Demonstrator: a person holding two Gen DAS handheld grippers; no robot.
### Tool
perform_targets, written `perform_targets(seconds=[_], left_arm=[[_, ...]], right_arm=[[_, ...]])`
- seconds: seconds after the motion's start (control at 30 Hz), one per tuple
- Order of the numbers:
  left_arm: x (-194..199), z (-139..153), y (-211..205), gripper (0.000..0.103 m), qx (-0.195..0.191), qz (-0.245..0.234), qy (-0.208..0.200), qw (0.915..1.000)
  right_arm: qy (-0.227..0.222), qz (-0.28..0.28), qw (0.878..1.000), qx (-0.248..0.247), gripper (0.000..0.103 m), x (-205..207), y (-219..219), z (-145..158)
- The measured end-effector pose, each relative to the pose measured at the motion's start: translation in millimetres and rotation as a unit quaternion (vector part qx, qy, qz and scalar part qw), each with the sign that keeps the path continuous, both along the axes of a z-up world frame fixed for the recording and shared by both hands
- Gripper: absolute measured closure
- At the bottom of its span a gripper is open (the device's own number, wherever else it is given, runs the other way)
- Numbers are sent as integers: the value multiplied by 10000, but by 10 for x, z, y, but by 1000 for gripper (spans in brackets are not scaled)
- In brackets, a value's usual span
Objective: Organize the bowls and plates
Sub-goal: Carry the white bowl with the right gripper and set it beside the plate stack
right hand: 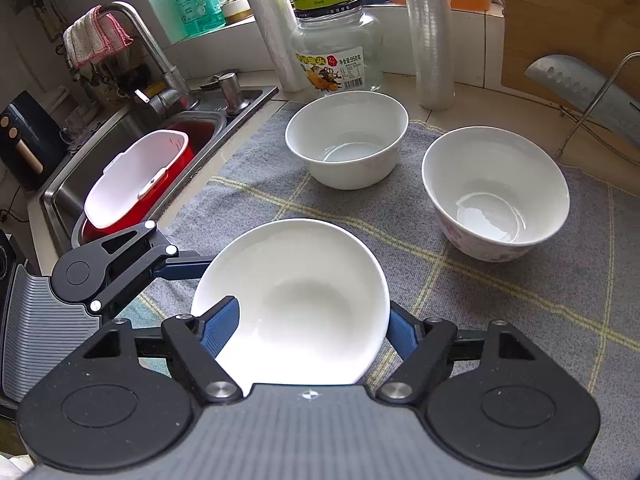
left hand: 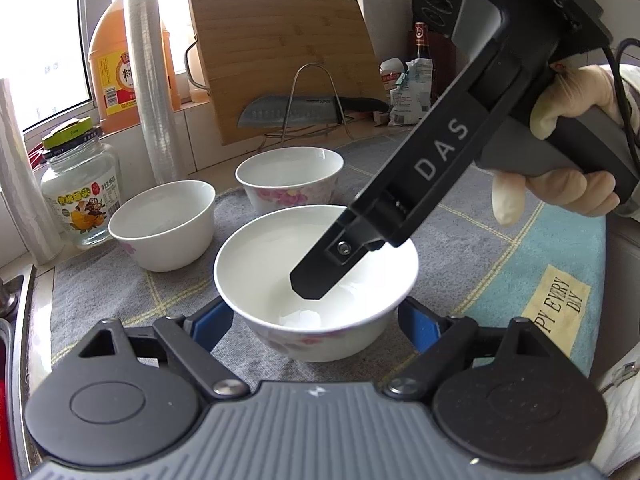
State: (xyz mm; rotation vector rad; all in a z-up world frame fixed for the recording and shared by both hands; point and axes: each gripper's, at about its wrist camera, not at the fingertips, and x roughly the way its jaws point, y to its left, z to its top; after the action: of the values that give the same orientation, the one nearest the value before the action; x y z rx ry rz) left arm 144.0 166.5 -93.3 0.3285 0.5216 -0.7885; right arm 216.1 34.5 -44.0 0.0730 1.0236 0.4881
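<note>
A white bowl with pink flowers [left hand: 256, 264] stands on the grey checked cloth [left hand: 472, 240]. My left gripper [left hand: 314, 322] has its blue pads against the bowl's two outer sides, shut on it. From the upper right, in a gloved hand [left hand: 568, 100], my right gripper reaches down, and one black finger [left hand: 316, 276] hangs inside the bowl near its middle. In the right wrist view the right gripper [right hand: 310, 330] has its left pad [right hand: 220, 328] over the bowl's [right hand: 304, 292] inside and its right pad just outside the rim. The wall is not pinched.
A plain white bowl [left hand: 162, 224] and a second floral bowl [left hand: 290, 178] stand farther back on the cloth. Behind them are a glass jar [left hand: 80, 184], film rolls [left hand: 150, 80], a cutting board [left hand: 280, 60] and a knife [left hand: 296, 110]. A sink [right hand: 68, 184] with a red-and-white container [right hand: 136, 176] lies left.
</note>
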Motion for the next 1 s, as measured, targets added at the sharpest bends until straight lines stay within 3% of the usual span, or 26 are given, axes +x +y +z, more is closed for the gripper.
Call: perform_targets(seconds=[0.57,1.0], left_arm=[[-147,178,-863,14,12,-911,30,9958],[26,-6,-1534,14,82,-1438,171,9894]], right_arm=[[-125,-866,9959,-214,21,-531,-873,198],[-150,-1525,9877,-321,21,-703,-1566,128]])
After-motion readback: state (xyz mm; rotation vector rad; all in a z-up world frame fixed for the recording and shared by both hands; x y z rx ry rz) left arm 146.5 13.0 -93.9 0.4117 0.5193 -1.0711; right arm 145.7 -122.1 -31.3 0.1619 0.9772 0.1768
